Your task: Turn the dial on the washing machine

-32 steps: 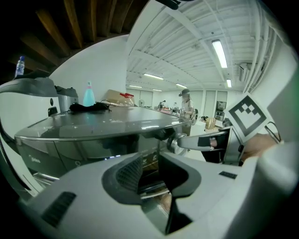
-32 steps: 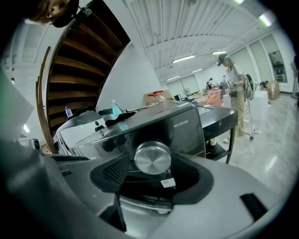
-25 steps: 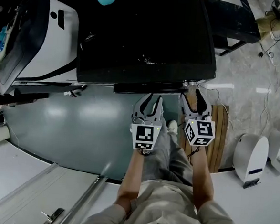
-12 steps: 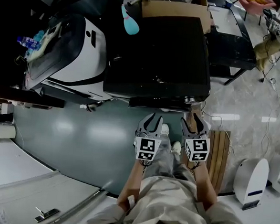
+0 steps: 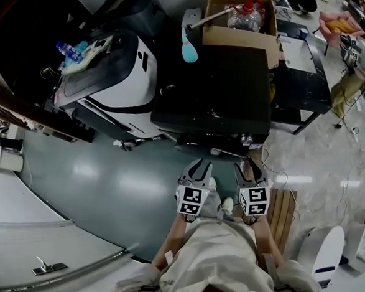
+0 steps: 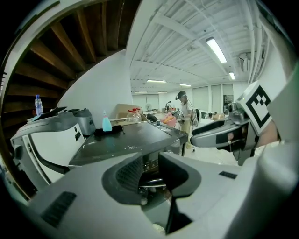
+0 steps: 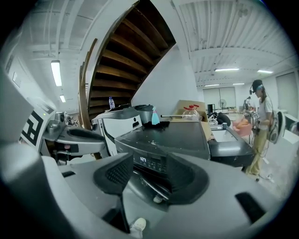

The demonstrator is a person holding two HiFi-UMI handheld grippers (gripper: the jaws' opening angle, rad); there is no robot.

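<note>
Left tongs (image 5: pixel 197 167) and right tongs (image 5: pixel 250 170) hover apart and empty before the washing machine (image 5: pixel 215 82); the right pair has just been closing

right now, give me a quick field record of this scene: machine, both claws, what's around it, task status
washing machine: black, straight ahead of the person
display: lit, on the machine's front panel
left claw: open, empty, short of the machine
right claw: jaws have just been closing; apart, nothing between them
teal bottle: at the machine's back left corner
cardboard box: behind the machine
white machine: to its left
task status: neither claw touches the washing machine yet
</note>
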